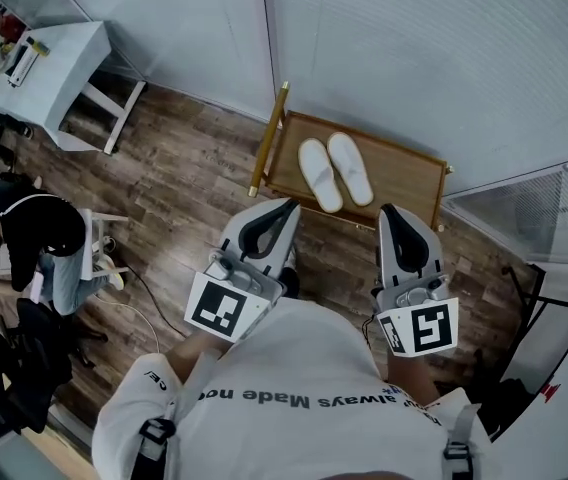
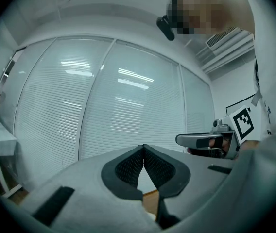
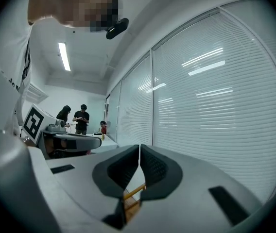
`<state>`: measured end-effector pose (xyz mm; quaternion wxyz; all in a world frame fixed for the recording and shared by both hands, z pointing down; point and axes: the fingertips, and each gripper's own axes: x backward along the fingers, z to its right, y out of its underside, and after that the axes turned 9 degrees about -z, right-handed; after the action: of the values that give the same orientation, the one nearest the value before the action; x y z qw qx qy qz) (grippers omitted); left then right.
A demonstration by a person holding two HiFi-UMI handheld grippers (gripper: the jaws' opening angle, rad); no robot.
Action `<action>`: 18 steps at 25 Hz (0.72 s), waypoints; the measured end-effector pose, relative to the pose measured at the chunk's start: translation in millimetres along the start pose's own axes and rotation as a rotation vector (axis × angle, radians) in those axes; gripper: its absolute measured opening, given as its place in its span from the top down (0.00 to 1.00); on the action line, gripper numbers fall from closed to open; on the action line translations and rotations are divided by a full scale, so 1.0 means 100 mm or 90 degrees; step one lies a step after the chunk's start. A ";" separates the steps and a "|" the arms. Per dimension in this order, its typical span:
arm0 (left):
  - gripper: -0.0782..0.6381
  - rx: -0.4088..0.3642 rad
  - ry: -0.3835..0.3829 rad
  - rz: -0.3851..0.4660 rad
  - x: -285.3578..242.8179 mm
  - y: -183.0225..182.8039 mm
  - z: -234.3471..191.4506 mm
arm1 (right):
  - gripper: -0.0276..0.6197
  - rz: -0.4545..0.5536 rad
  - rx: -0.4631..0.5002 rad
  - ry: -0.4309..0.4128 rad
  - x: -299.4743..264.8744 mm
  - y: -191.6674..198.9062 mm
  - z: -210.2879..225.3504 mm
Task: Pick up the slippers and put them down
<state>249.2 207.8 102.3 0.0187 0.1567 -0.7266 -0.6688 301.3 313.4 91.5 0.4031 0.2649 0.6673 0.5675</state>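
In the head view a pair of white slippers (image 1: 334,171) lies side by side on a low wooden cart (image 1: 414,180) in the upper middle of the frame, against the wall of white blinds (image 1: 414,58), with a brass-coloured rail (image 1: 269,138) along the cart's left edge. Both grippers sit below the slippers in the frame and point up towards them. The left gripper (image 1: 289,205) has its tip just below the cart's lower left corner, and the right gripper (image 1: 388,211) has its tip at the cart's lower edge, below and right of the slippers. Neither touches a slipper; the pair lies in the span between the two tips. In the left gripper view the left gripper's (image 2: 143,147) jaws meet at the tips with nothing between them, and in the right gripper view the right gripper's (image 3: 139,147) jaws are likewise pressed together and empty. A white table (image 1: 59,73) stands at the upper left on the wooden floor (image 1: 184,168).
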 end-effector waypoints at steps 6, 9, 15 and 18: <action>0.88 0.005 0.006 -0.002 -0.24 -0.07 -0.30 | 0.93 -0.001 0.001 -0.001 -0.40 -0.07 0.10; 0.88 -0.001 0.010 -0.005 -0.37 -0.08 -0.36 | 0.93 -0.003 -0.003 -0.003 -0.51 -0.07 0.19; 0.88 0.010 -0.003 -0.019 -0.66 -0.09 -0.41 | 0.93 -0.013 -0.010 -0.013 -0.64 -0.08 0.48; 0.88 0.020 -0.012 -0.008 -0.74 -0.11 -0.45 | 0.93 -0.019 -0.006 -0.023 -0.69 -0.07 0.55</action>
<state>331.8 182.7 109.7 0.0052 0.1555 -0.7362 -0.6587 385.5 285.8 99.6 0.4247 0.2636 0.6609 0.5598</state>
